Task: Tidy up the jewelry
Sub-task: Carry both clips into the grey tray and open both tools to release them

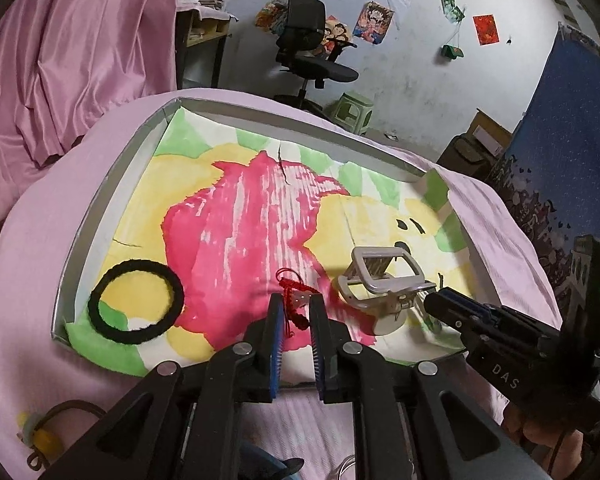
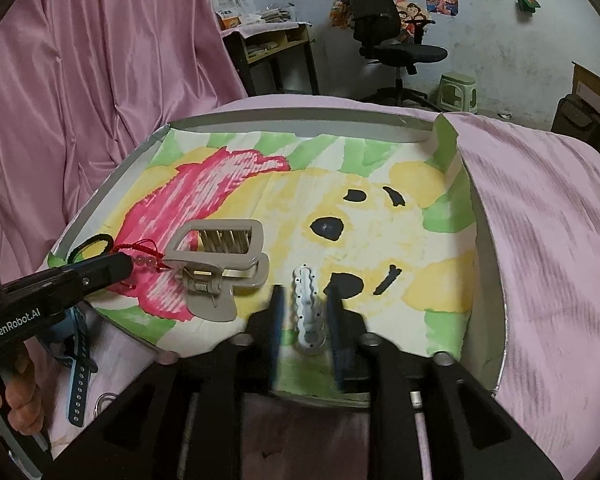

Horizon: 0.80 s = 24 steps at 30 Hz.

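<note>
Between the fingers of the left gripper (image 1: 293, 312) hangs or lies a red knotted cord charm (image 1: 294, 294); its jaws stand parted with the cord in the gap, and whether the pads actually pinch it cannot be told from either view. From the right wrist view the same charm, with small clear beads, shows just beyond that gripper's tip. The right gripper (image 2: 304, 308) likewise stands spread, its jaws on either side of a white wavy hair clip (image 2: 307, 306) that lies on the tray without visible contact from the pads. As a judgement, the sorting is partly along: inside the painted tray (image 1: 112, 184) already lie a black fuzzy hair tie (image 1: 136, 301), well off to the left gripper's left, and a large beige claw clip (image 2: 216, 264), just left of the right gripper and between the two tools. Left outside the tray on the pink cloth (image 1: 28, 240), nearer than the left gripper's fingers and to its left, are a brown cord bracelet with a yellow bead (image 1: 44, 436); a blue perforated strap (image 2: 78, 384) and a small metal ring (image 2: 105, 400) lie beneath the left tool, so more pieces seem to remain.
</note>
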### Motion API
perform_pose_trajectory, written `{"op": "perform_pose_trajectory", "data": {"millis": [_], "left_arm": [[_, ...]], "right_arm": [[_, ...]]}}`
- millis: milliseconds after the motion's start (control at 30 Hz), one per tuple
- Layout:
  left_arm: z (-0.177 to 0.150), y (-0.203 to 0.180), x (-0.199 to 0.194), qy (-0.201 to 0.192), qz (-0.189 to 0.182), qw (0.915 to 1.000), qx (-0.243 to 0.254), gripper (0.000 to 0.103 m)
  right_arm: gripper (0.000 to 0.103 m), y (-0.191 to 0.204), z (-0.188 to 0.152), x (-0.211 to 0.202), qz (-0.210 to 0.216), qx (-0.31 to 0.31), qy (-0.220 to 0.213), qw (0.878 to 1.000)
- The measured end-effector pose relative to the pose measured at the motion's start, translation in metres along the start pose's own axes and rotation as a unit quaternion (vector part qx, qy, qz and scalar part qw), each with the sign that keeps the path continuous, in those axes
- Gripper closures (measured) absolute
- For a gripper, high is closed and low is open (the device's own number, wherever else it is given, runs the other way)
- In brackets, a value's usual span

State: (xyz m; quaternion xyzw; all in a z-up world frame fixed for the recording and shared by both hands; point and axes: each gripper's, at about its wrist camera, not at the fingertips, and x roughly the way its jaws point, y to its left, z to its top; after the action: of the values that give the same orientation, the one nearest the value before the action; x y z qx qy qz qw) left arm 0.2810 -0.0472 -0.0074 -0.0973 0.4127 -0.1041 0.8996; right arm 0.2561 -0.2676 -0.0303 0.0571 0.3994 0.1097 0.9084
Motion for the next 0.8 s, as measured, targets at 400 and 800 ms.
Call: {"op": "perform_pose_trajectory", "data": {"millis": [400,800], "left_arm": [[-0.013,0.0,-0.031,-0.044,-0.007,0.999,0.004,0.052],[-0.037,-0.009,-0.083,-0.121,0.021,0.9915,0.044,0.016]], "right_arm": [[0.055,-0.003,-0.012,-0.049,-0.002,0.001,-0.076,0.997],[0.024,0.006,-0.033,-0.107,0.0,0.001,-0.159,0.987]]}}
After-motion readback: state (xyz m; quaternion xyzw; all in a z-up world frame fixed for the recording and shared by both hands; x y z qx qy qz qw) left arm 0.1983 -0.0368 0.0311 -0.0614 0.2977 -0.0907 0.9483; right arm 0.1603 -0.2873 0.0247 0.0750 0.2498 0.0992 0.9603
